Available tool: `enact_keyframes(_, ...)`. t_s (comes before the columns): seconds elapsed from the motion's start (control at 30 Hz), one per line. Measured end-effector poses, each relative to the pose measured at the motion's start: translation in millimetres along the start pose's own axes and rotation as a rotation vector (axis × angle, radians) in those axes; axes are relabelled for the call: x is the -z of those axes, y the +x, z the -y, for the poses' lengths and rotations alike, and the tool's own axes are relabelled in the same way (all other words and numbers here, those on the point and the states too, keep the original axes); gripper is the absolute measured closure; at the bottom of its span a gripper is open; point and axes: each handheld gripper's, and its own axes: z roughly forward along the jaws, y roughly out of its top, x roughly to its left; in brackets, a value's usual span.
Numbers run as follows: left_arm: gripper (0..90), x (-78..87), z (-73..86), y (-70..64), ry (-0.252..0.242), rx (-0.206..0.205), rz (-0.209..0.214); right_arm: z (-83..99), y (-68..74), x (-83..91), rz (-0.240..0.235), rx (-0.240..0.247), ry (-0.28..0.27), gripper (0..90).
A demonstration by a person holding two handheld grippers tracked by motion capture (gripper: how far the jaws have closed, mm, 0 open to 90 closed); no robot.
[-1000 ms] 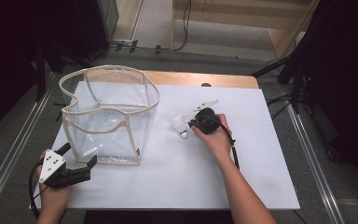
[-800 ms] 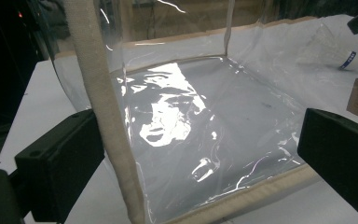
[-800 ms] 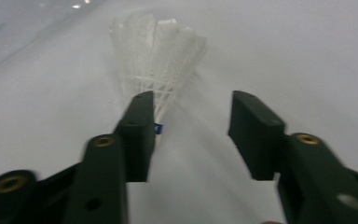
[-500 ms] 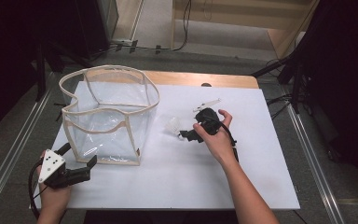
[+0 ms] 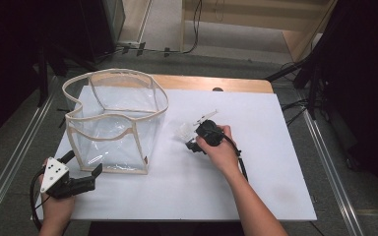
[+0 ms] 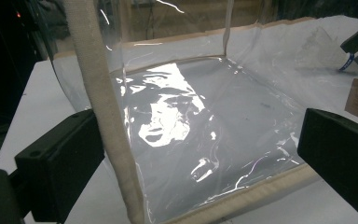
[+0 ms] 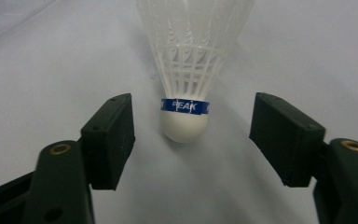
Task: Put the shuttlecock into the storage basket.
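From the high view we've got a white table (image 5: 275,162) with a clear plastic bag (image 5: 115,123) with beige trim standing open on its left half. Our right gripper (image 5: 193,143) sits near the middle of the table, just right of the bag, pointed at a white shuttlecock (image 5: 183,132) lying on the tabletop between the gripper and the bag. Our left gripper (image 5: 91,172) is down at the near left edge, its tips just beside the bag's lower front corner.

In the left gripper view, the two black jaws are spread wide, one on each side of the bag (image 6: 191,130). The beige corner seam (image 6: 105,116) runs right past the left-hand jaw, and we can't tell whether they're touching. The bag's shiny floor has nothing in it. Through the plastic at the far right we can make out the other gripper.

The right gripper view is the nice one: the shuttlecock (image 7: 186,93) lies on the table with its rounded white base towards the camera, a blue band reading PEAK around it, and the skirt fanning away. The jaws are open, standing on either side of the base with clear gaps, so nothing's pinched.
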Motion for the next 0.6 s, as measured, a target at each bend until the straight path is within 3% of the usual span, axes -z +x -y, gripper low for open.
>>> enact_keyframes(0.23, 1.0, 0.0, 0.0, 0.1, 0.0, -0.002, 0.001, -0.9, 2.5, -6.8, 0.052, 0.001, 0.035, 48.2)
enact_keyframes(0.4, 1.1, 0.3, -0.1, 0.3, 0.0, -0.001, 0.006, -0.7, 1.9, -8.8, 0.029, -0.005, 0.029, 53.8)
enact_keyframes(0.57, 1.1, 0.3, -0.1, 0.3, 0.001, -0.001, 0.006, -1.3, 2.6, -10.4, 0.043, -0.004, 0.025, 58.1)
enact_keyframes(0.6, 1.1, 0.3, -0.1, 0.3, 0.001, -0.002, 0.005, -1.5, 2.7, -10.3, 0.042, -0.013, 0.023, 62.2)
